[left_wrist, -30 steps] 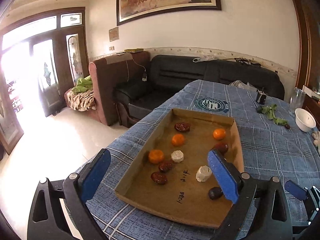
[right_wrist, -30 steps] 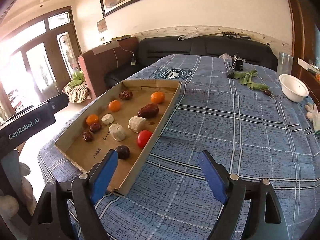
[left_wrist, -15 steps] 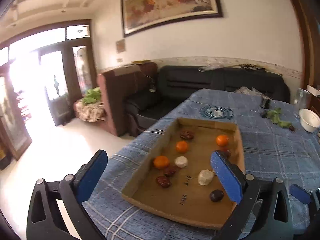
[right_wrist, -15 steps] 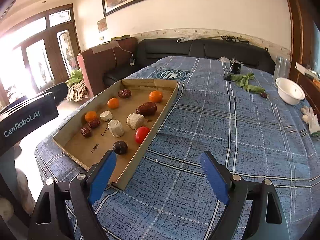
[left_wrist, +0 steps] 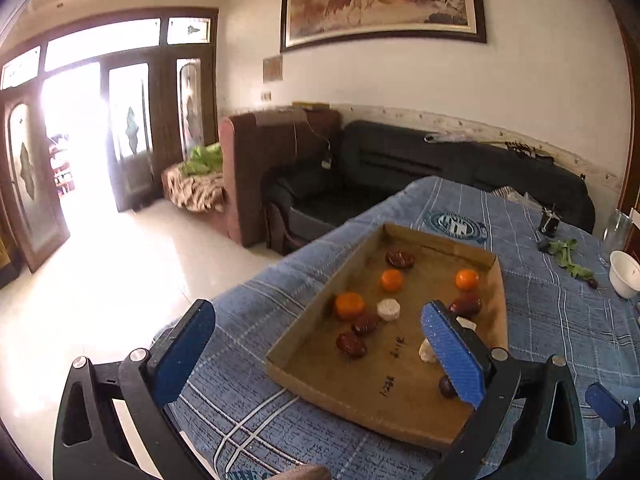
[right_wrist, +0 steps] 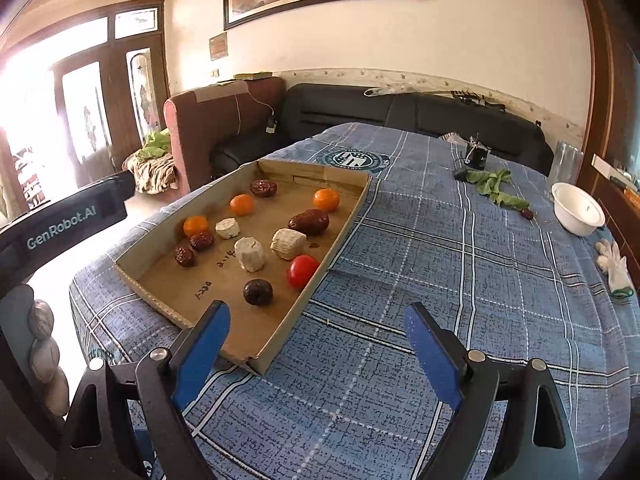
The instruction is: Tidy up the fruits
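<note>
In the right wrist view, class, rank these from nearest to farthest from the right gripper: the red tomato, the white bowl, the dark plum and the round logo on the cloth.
1. Dark plum: in the cardboard tray, just beyond the right gripper.
2. Red tomato: by the tray's right wall.
3. White bowl: far right.
4. Round logo: beyond the tray.

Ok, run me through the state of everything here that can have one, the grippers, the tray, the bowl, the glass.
left gripper: open, nothing between the jaws
right gripper: jaws opening, nothing between them
cardboard tray: flat on the tablecloth, fruit loose inside
white bowl: upright, contents not visible
glass: upright, looks empty
</note>
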A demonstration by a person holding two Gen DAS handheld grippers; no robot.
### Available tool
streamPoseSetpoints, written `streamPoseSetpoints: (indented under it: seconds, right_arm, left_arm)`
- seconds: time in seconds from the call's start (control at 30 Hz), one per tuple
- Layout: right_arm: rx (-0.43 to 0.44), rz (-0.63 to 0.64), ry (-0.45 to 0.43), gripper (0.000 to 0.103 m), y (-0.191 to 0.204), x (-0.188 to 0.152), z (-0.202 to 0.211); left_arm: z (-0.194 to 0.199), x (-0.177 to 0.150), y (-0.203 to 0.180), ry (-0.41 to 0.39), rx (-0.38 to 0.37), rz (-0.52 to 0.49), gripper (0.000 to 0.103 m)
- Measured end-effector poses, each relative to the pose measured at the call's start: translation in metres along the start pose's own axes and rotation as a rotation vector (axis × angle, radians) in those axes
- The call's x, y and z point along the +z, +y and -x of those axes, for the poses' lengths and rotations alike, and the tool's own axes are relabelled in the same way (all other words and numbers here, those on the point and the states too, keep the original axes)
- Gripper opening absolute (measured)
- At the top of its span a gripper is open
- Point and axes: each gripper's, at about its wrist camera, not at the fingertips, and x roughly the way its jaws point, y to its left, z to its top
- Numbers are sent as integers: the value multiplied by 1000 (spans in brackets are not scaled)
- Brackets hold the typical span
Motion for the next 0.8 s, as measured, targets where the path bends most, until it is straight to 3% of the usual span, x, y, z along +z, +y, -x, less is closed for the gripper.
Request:
streamPoseSetpoints:
  seconds: [0.4, 0.8]
  right_arm:
    - [-7, 66, 14, 94, 23, 1, -2]
    - [14, 66, 32, 95, 30, 5, -5]
  left_arm:
    - [-6, -3, 14, 34, -73, 31, 103]
    - [-5, -3, 19, 75, -97, 33, 103]
